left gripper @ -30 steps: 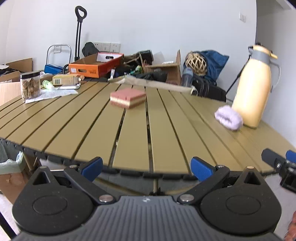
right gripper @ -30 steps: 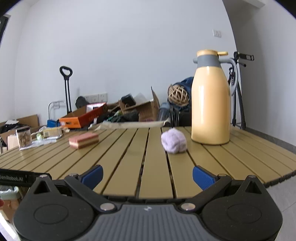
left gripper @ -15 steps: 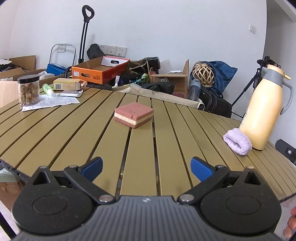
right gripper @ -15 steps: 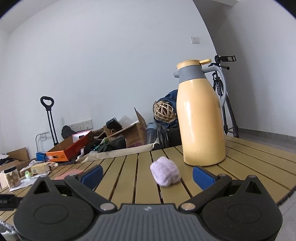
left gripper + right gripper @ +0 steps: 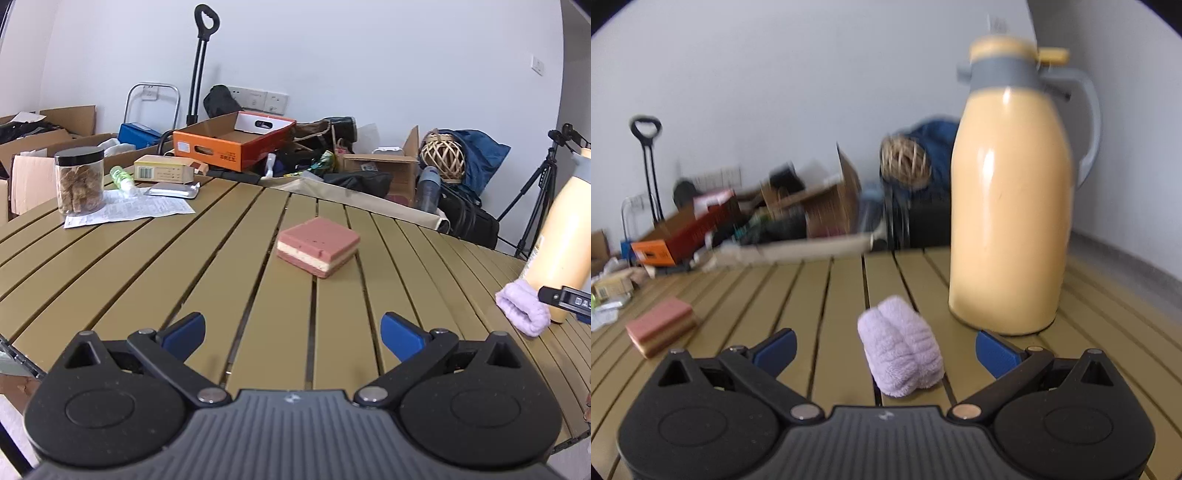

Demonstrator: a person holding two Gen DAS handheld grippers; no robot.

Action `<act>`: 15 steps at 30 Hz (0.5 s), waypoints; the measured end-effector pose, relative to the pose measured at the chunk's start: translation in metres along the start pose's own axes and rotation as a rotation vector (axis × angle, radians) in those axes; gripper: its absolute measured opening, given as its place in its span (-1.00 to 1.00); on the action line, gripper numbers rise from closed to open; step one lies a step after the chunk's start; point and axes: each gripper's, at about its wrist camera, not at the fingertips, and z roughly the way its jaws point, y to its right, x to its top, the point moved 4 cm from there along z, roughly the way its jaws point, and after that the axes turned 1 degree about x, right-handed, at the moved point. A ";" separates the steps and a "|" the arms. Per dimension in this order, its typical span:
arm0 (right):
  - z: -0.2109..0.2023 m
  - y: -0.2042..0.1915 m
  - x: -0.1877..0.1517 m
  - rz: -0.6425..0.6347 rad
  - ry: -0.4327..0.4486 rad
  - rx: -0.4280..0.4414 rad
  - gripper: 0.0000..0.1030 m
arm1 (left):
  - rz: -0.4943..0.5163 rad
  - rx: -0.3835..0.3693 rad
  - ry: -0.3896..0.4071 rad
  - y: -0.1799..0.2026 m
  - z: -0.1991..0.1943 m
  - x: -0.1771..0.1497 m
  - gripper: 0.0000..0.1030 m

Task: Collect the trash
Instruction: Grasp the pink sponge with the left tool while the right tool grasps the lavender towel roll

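A pink and cream layered sponge block (image 5: 318, 245) lies on the slatted olive table (image 5: 147, 266), a short way ahead of my left gripper (image 5: 292, 332), which is open and empty. A rolled lilac cloth (image 5: 900, 350) sits between the spread blue pads of my right gripper (image 5: 884, 349), which is open around it without touching it. In the left wrist view the cloth (image 5: 522, 310) shows at the far right beside the right gripper's tip. The sponge block (image 5: 661, 325) also appears at the left of the right wrist view.
A tall yellow thermos jug (image 5: 1012, 206) stands just right of the cloth. At the table's far left are a jar of snacks (image 5: 78, 181), a printed paper sheet (image 5: 129, 212), a foil packet (image 5: 173, 190) and a small box (image 5: 164, 171). Cardboard boxes and bags crowd the floor behind.
Both grippers moved forward over the table. The sponge block is nearer the left gripper, and the lilac cloth now lies between the right gripper's pads. The right view is motion-blurred.
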 end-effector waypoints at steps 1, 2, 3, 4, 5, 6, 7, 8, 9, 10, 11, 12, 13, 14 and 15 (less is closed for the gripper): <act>0.009 0.001 0.001 0.007 -0.029 -0.012 1.00 | -0.003 0.001 -0.001 -0.001 0.000 0.000 1.00; 0.017 0.002 0.001 0.014 -0.047 -0.024 1.00 | -0.004 0.000 -0.002 -0.002 0.000 0.000 1.00; 0.023 0.003 0.001 0.019 -0.062 -0.037 1.00 | -0.005 0.000 -0.003 -0.002 0.001 0.000 1.00; 0.029 0.004 0.001 0.020 -0.077 -0.050 1.00 | -0.004 -0.001 -0.003 -0.003 0.001 0.000 1.00; 0.034 0.004 0.000 0.021 -0.091 -0.060 1.00 | -0.002 -0.002 -0.004 -0.003 0.001 -0.001 1.00; 0.037 0.004 -0.001 0.022 -0.106 -0.065 1.00 | -0.003 -0.001 -0.004 -0.003 0.001 0.000 1.00; 0.041 0.004 -0.001 0.020 -0.123 -0.063 1.00 | -0.003 0.000 -0.004 -0.003 0.001 -0.001 1.00; 0.045 0.002 -0.001 0.015 -0.139 -0.057 1.00 | -0.005 0.003 -0.005 -0.004 0.001 -0.001 1.00; 0.046 0.001 -0.002 0.011 -0.147 -0.056 1.00 | -0.008 0.005 -0.006 -0.005 0.002 -0.001 1.00; 0.048 -0.001 -0.002 0.009 -0.154 -0.056 1.00 | -0.013 0.006 -0.008 -0.007 0.002 -0.001 1.00; 0.050 -0.002 -0.001 0.008 -0.160 -0.059 0.99 | -0.016 0.006 -0.009 -0.009 0.002 -0.001 1.00; 0.052 -0.003 -0.002 0.011 -0.165 -0.065 0.99 | -0.020 0.007 -0.010 -0.010 0.002 -0.001 1.00; 0.054 -0.003 -0.002 0.017 -0.167 -0.070 0.97 | -0.024 0.007 -0.010 -0.011 0.001 -0.001 1.00; 0.056 -0.003 -0.002 0.025 -0.170 -0.075 0.92 | -0.028 0.006 -0.011 -0.013 0.001 0.000 1.00; 0.057 -0.003 -0.002 0.035 -0.172 -0.078 0.89 | -0.031 0.006 -0.010 -0.015 0.001 0.000 1.00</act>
